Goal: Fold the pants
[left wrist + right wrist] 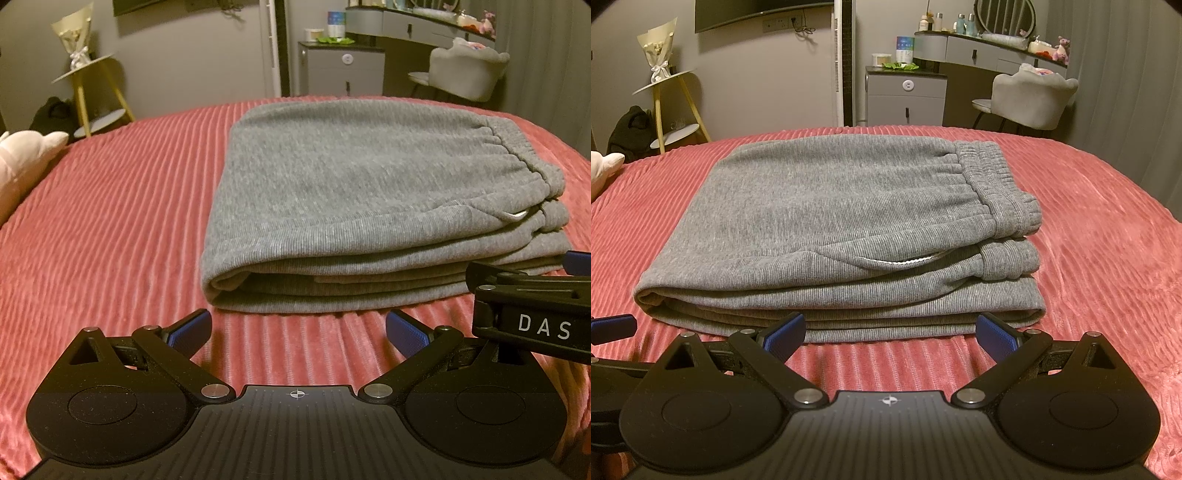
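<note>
Grey ribbed pants lie folded in a flat stack of several layers on the pink bedspread, waistband at the right, folded edge at the left. My left gripper is open, just short of the stack's near edge, nothing between its blue pads. My right gripper is open too, close to the near edge, holding nothing. The right gripper's black body marked DAS shows at the right of the left wrist view. A blue pad of the left gripper shows at the left edge of the right wrist view.
A pale pillow lies at the bed's left edge. Beyond the bed stand a yellow-legged side table with a bouquet, a grey cabinet, a grey chair and a vanity desk with bottles.
</note>
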